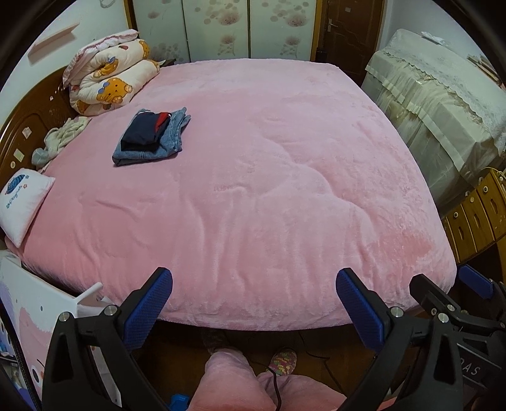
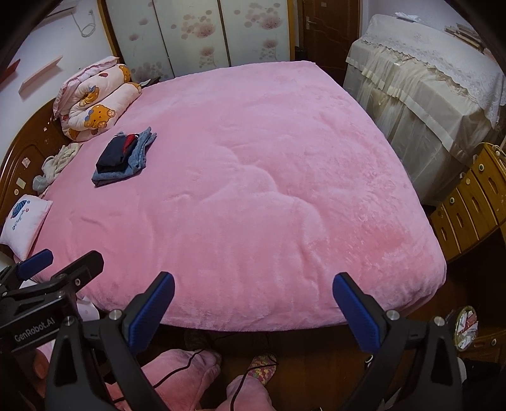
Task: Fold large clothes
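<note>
Wide bed under a fuzzy pink blanket (image 1: 253, 189), near edge just beyond both tools. Left gripper (image 1: 253, 303) and right gripper (image 2: 253, 303) spread wide, gripping nothing. Far left: folded pile of blue jeans and dark clothes (image 1: 151, 136); beyond, rolled bear-print quilt (image 1: 110, 76), floral wardrobe doors (image 1: 221, 28).

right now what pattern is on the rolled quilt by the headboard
Cartoon bears on cream and pink; the rolled quilt shows best in the left wrist view.

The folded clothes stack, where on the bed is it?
In both views the stack of folded blue jeans and dark garments lies upper left on the pink plush blanket, near the bear-print rolled quilt.
</note>
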A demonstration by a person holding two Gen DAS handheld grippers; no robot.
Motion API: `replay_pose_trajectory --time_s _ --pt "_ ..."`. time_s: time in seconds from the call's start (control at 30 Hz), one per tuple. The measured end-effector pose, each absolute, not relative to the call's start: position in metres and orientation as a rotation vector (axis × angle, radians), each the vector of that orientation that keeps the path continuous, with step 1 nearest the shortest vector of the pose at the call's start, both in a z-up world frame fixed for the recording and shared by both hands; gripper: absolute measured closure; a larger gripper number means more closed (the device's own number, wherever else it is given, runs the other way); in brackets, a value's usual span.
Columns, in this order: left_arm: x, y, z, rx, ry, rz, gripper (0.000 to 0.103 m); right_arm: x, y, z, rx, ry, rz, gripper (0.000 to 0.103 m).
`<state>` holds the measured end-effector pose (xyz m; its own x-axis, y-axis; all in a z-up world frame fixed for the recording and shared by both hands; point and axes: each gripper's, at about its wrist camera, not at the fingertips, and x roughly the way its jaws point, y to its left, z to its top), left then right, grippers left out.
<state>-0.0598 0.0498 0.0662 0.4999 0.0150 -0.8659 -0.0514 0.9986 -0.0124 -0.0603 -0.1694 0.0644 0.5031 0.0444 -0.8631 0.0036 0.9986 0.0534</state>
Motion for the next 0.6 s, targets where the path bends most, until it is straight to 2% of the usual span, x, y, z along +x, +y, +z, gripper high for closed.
replay_pose_trajectory --time_s 0.6 --pt "-0.061 0.036 0.069 -0.013 1.037 0.027 0.001 -0.062 -0.183 0.068 0.083 1.026 -0.001 0.002"
